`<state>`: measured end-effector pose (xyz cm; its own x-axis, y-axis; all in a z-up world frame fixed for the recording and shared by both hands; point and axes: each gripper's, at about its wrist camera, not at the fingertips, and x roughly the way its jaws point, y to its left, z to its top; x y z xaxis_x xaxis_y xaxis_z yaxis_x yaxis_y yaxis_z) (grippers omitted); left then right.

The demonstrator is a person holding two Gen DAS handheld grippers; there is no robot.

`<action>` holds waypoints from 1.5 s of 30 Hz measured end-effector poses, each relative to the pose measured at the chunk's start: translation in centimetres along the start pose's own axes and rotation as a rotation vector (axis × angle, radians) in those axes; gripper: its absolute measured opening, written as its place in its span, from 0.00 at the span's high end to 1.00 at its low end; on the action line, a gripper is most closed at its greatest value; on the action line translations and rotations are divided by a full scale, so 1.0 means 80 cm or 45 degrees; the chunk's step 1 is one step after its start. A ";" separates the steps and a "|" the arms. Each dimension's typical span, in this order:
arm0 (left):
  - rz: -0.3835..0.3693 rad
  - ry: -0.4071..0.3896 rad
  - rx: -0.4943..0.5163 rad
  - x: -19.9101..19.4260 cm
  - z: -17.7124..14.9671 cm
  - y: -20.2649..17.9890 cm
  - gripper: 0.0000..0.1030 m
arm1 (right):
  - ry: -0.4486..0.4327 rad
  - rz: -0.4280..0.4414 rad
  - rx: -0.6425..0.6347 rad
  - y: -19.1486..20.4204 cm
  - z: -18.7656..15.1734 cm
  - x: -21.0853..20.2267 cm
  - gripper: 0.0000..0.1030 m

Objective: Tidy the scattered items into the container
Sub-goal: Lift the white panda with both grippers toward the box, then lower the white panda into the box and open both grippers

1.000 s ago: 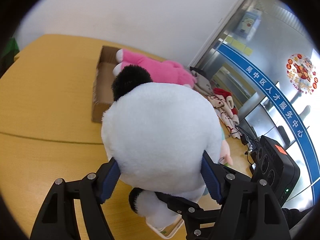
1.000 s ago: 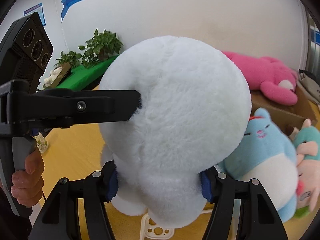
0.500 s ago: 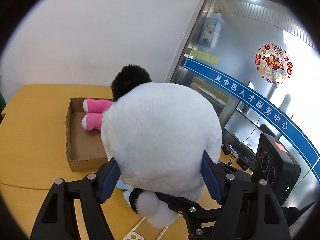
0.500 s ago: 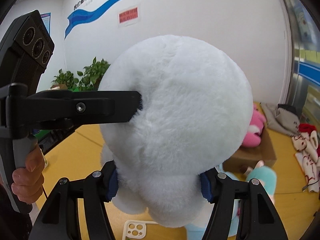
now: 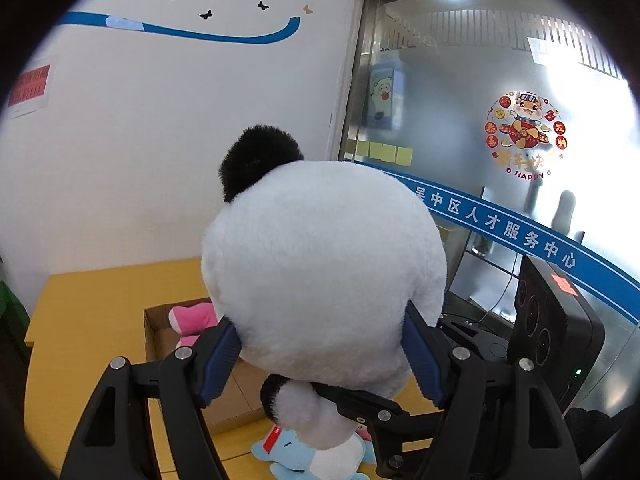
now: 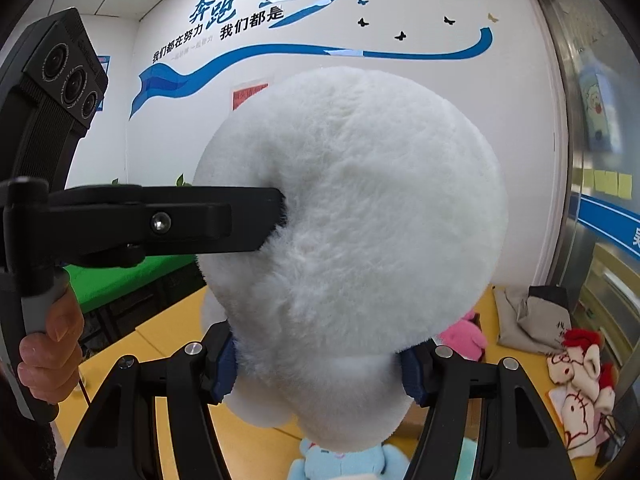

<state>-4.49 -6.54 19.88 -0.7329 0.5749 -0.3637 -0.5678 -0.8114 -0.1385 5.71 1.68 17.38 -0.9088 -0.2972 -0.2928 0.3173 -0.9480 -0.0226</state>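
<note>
A big white plush panda [image 5: 324,268] with black ears fills both views; it also shows in the right wrist view [image 6: 360,248]. My left gripper [image 5: 320,356] is shut on it from both sides, and my right gripper [image 6: 316,372] is shut on it too. Both hold it high above the yellow table [image 5: 92,300]. The cardboard box [image 5: 160,328] lies below and behind, with a pink plush [image 5: 192,316] inside. The left gripper's finger [image 6: 208,220] presses into the panda in the right wrist view.
A light blue plush [image 5: 308,452] lies on the table under the panda, and it shows in the right wrist view [image 6: 340,464]. Cloth toys and a grey bag [image 6: 532,320] lie at the right. A glass partition stands at the right.
Both grippers have lifted the panda higher. The box and table have dropped lower in view and more wall shows.
</note>
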 end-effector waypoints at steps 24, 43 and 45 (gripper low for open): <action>0.056 0.303 -0.199 0.170 -0.044 0.188 0.28 | 0.359 0.087 0.284 -0.075 -0.051 0.255 0.32; 0.063 0.662 -0.487 0.302 -0.204 0.299 0.25 | 0.890 0.157 0.470 -0.100 -0.213 0.428 0.32; 0.042 0.657 -0.531 0.299 -0.211 0.308 0.25 | 0.902 0.151 0.458 -0.102 -0.215 0.431 0.32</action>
<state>-29.67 -14.59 -7.79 -0.4153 0.5088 -0.7541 -0.2795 -0.8602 -0.4265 -23.52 1.11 -8.95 -0.4483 -0.3698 -0.8138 0.1845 -0.9291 0.3205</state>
